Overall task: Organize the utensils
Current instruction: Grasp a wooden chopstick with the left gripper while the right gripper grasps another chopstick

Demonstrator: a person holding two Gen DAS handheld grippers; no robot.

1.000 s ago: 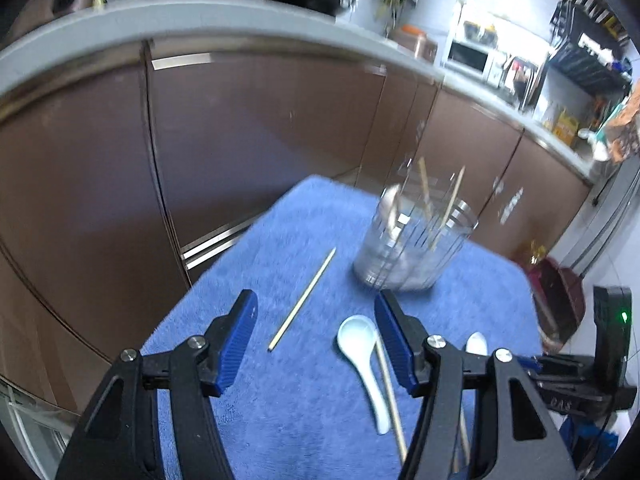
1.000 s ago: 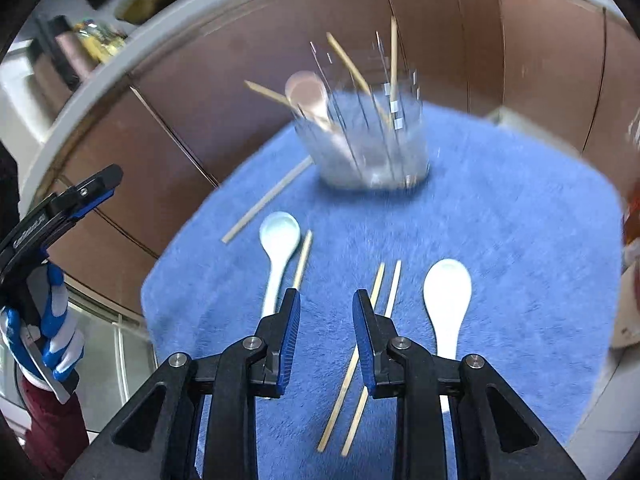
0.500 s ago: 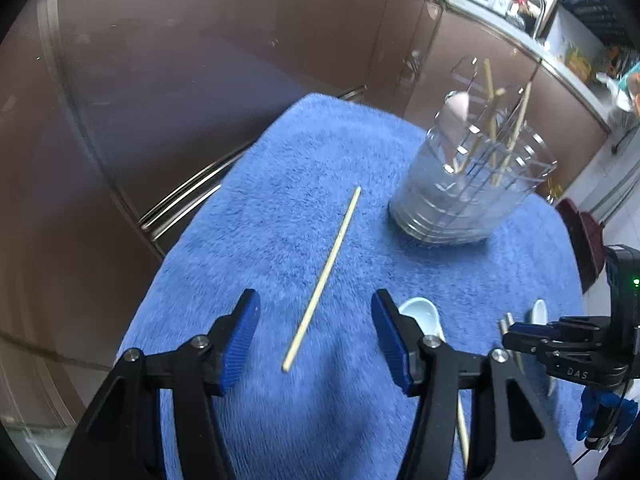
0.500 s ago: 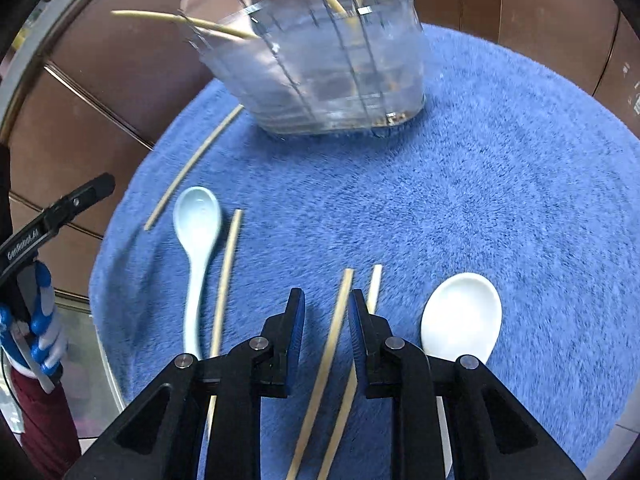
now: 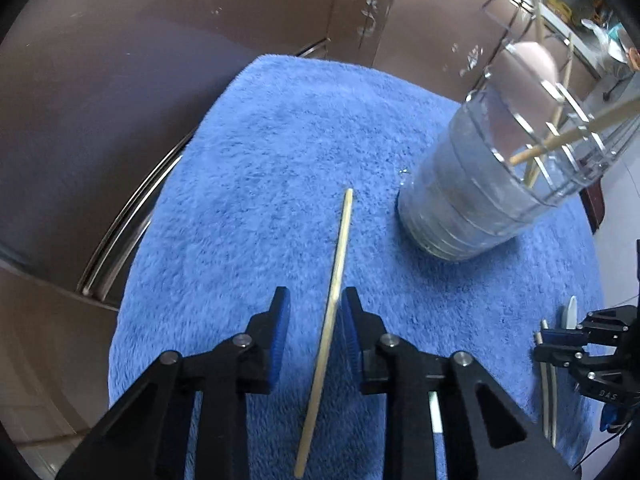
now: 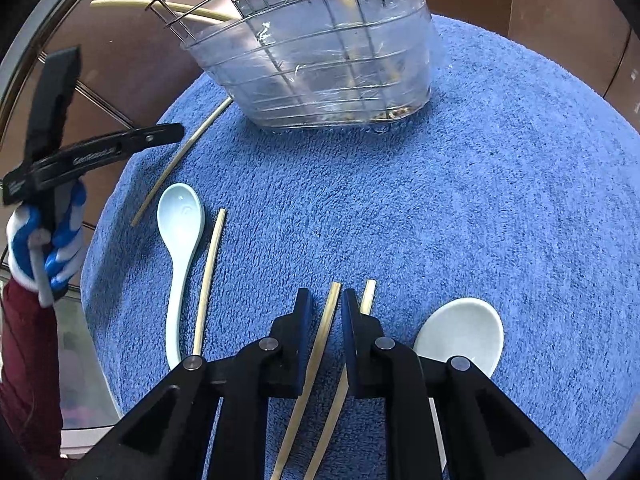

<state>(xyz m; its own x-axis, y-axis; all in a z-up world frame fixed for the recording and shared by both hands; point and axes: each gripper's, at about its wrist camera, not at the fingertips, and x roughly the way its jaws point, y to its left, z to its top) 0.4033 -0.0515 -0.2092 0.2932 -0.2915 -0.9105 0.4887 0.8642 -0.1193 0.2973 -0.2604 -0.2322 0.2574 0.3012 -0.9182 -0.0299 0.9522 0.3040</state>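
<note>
two claws sit low over a blue towel (image 6: pixel 500 208), each straddling a chopstick. the left claw (image 5: pixel 313 322) is partly open, its blue pads (image 5: pixel 281 328) standing either side of a lone chopstick (image 5: pixel 334 292) that lies flat on the towel; the stick runs close along the right pad, though contact cannot be told, and nothing is clamped. ahead of that claw and to its right stands the clear utensil holder (image 5: pixel 480 192), with chopsticks and a pale spoon inside it.

the right claw (image 6: pixel 326 320) is open only a narrow way, with one chopstick (image 6: pixel 320 344) lying in the gap between its jaws, apart from both pads. a second chopstick (image 6: pixel 366 294) lies just beyond its right jaw, partly hidden under it. further right, close by, rests a white spoon (image 6: pixel 464 332). to the left of this claw lie another chopstick (image 6: pixel 210 276) and a pale blue spoon (image 6: pixel 180 248) side by side. far ahead stands the same holder, a wire basket (image 6: pixel 320 44) in a clear shell.
</note>
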